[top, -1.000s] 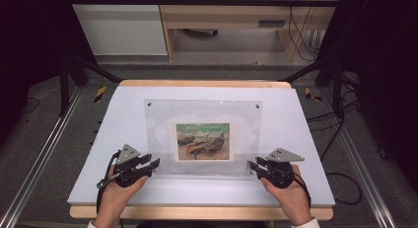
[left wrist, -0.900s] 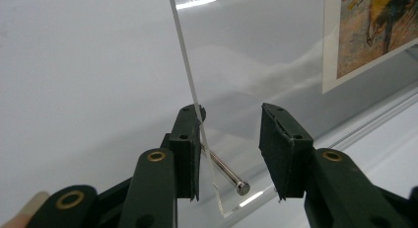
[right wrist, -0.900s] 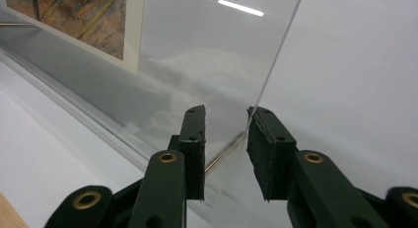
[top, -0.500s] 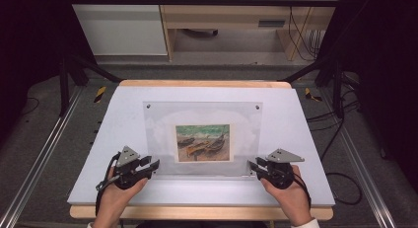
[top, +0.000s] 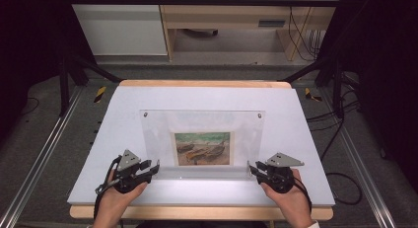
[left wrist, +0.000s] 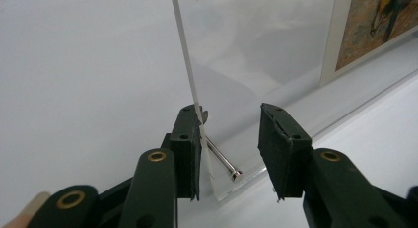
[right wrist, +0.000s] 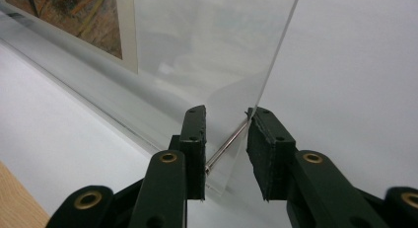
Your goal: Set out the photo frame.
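A clear acrylic picture frame (top: 202, 127) stands on the white table sheet (top: 197, 97), holding a small painting of boats (top: 202, 148). My left gripper (top: 151, 169) is at its lower left corner. In the left gripper view my gripper (left wrist: 229, 151) straddles that corner: one pad touches the panel's edge (left wrist: 185, 50), and the metal bolt (left wrist: 222, 161) ends short of the other pad. My right gripper (top: 254, 170) is at the lower right corner. In the right gripper view my gripper (right wrist: 226, 149) has its pads against both ends of that corner's bolt (right wrist: 227, 145).
The white sheet lies on a wooden board (top: 197, 83) that shows along the far and near edges. Metal rails (top: 39, 159) run along both sides on the floor. Black stand legs (top: 64, 75) and cables (top: 340, 139) lie beyond the table.
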{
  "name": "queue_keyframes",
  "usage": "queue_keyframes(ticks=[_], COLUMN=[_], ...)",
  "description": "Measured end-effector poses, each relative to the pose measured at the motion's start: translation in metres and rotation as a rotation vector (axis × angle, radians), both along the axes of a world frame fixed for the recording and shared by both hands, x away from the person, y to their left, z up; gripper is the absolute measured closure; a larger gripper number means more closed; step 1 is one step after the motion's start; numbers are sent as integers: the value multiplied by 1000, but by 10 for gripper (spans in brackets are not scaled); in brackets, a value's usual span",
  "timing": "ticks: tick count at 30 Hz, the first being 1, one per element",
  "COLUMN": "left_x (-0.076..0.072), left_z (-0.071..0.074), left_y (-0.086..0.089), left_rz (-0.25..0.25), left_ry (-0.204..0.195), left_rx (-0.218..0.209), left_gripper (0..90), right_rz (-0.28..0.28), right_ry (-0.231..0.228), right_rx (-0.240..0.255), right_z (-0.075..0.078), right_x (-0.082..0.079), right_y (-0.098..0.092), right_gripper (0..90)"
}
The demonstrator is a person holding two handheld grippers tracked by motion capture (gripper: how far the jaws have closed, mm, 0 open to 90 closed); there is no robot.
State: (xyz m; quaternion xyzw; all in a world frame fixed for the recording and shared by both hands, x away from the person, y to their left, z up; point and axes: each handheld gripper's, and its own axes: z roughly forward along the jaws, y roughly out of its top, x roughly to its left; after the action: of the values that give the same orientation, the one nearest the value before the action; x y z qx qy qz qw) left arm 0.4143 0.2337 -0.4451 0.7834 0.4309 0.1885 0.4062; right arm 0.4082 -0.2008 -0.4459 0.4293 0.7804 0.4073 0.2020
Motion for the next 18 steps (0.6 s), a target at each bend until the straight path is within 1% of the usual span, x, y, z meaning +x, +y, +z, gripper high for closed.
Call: queue_keyframes(ticks=[9, 18], left_x=[-2, -4], left_z=[-1, -2], left_y=[0, -1], left_rz=[-6, -10], left_ry=[0, 3], left_rx=[9, 18], left_gripper=[606, 606], right_rz=[1, 6], right_ry=[11, 10], right_rx=[-1, -5], right_z=[-1, -2], right_x=[-3, -4], right_y=[0, 0], right_gripper=[691, 690])
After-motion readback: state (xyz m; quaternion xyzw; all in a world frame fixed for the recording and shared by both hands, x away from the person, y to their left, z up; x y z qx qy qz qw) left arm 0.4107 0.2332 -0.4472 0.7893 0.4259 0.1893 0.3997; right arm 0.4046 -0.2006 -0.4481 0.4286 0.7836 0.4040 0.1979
